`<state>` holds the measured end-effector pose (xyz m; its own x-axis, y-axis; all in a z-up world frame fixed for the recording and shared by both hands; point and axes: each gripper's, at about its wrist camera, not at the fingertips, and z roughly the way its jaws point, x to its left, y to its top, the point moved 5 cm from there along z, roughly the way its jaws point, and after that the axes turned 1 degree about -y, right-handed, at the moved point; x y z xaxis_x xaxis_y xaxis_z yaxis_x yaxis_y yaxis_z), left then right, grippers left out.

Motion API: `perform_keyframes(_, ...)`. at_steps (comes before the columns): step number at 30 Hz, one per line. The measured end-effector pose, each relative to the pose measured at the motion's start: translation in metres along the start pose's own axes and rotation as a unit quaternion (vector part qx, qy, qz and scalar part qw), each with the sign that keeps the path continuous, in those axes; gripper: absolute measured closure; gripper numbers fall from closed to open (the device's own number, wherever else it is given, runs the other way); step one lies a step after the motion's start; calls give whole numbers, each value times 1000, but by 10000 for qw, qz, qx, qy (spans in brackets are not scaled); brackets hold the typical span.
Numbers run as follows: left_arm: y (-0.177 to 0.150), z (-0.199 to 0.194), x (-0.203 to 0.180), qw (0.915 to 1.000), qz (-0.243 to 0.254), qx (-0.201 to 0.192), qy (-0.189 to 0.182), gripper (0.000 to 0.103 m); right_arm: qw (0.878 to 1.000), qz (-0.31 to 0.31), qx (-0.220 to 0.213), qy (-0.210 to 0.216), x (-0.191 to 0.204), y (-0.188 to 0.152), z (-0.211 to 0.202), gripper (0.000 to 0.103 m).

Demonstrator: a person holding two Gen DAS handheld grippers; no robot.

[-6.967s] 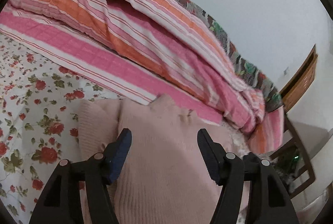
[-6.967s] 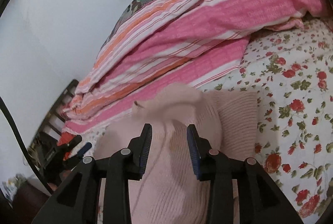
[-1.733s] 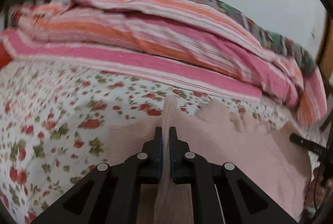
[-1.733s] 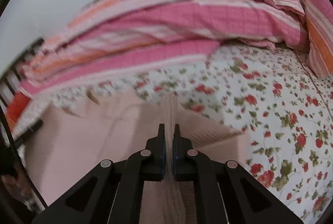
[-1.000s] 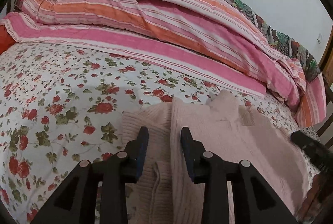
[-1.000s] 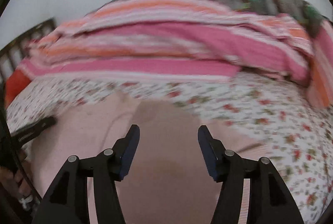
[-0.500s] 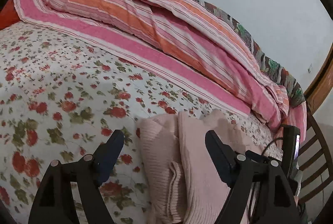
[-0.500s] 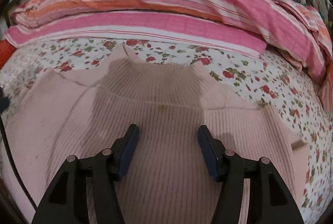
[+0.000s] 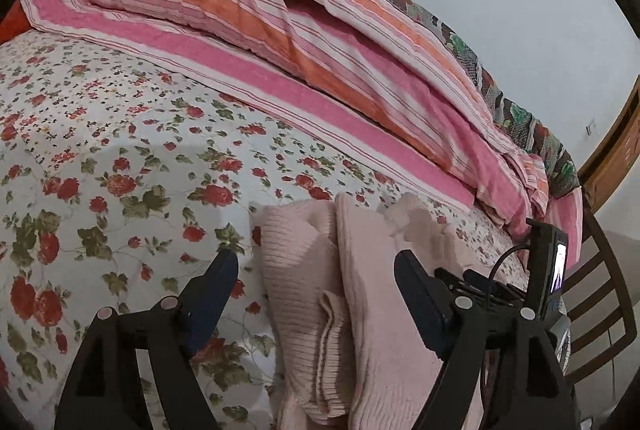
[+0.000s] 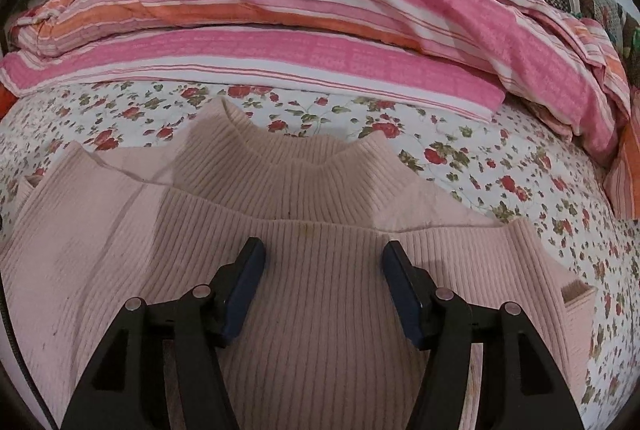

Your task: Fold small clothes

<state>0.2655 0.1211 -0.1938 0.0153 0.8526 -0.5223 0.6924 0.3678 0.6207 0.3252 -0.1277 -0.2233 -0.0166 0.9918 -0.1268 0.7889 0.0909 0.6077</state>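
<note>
Both grippers (image 9: 316, 284) (image 10: 323, 280) spread and empty above the sweater (image 10: 304, 230), collar at 12 o'clock, right nearer its middle.

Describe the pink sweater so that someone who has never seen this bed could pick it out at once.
Start at the bed with the flowered sheet and the striped quilt heaped along its far side. In front of the quilt, lying flat on the sheet, is the sweater. It is the only plain thing there: pale pink ribbed knit with a high collar, no stripes or flowers.
</note>
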Motion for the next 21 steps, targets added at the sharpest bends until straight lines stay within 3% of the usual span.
perform_keyframes(5,-1,1,-4,9999,126,-23,25,24,10000,-38,41,-1,1,0,-1,44)
perform_keyframes(12,-3,-2,-2,9998,197,-29,71,24,9979,192,453,433,-6,-8,-12,43)
perform_keyframes(19,-6,-8,6,9998,144,-168,16,24,9970,205,455,598,-4,-28,-50,44)
perform_keyframes(21,-8,-6,9,9999,65,-50,84,24,9970,124,438,630,0,-36,-59,44)
